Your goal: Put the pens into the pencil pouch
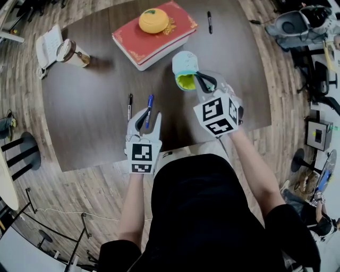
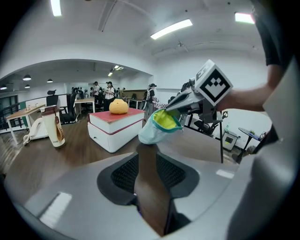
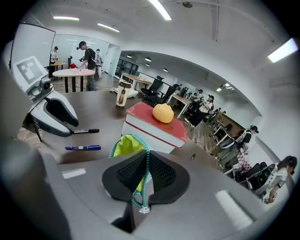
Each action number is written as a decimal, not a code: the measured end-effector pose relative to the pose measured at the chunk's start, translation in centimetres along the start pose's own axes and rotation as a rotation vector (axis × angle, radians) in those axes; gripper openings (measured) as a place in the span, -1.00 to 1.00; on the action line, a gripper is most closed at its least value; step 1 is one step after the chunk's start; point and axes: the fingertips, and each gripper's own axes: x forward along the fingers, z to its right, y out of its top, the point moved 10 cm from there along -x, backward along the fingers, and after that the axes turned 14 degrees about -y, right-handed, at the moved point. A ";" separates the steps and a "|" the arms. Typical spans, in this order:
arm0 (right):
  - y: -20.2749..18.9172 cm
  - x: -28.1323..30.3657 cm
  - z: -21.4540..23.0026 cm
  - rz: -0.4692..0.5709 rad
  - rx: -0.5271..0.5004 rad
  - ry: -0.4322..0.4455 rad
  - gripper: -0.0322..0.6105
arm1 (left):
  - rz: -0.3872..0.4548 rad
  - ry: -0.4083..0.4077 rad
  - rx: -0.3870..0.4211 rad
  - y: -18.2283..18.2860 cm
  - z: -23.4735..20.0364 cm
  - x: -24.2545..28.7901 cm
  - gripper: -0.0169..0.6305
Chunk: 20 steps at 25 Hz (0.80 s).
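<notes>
Pencil pouch [image 1: 184,68], yellow-lined mouth open, hangs above the table's [image 1: 90,114] middle, pinched by its zipper rim in the right gripper's [image 1: 201,79] narrow jaws. The left gripper [image 1: 145,118] hovers with jaws apart and empty above the blue pen [image 1: 150,105], with the black pen [image 1: 129,104] just beside it, near the front edge.

Bright ceiling strip lights [image 3: 159,9] lit the room evenly; fisheye distortion bent the edges, corners vignetted black.

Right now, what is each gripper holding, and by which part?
Right gripper pinches the pencil pouch by the zipper edge of its open mouth. Left gripper is open, holding nothing.
</notes>
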 end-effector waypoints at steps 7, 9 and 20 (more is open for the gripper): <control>0.7 -0.4 -0.3 0.007 -0.023 0.006 -0.82 | -0.051 0.024 -0.019 -2.3 0.0 0.2 -0.58; 0.9 -0.4 -0.5 0.006 -0.028 0.010 -0.82 | -0.069 0.034 -0.028 -3.1 -0.1 0.3 -0.58; 1.7 -0.1 -1.2 -0.002 -0.052 0.025 -0.82 | -0.153 0.065 -0.094 -7.5 -1.3 0.7 -0.57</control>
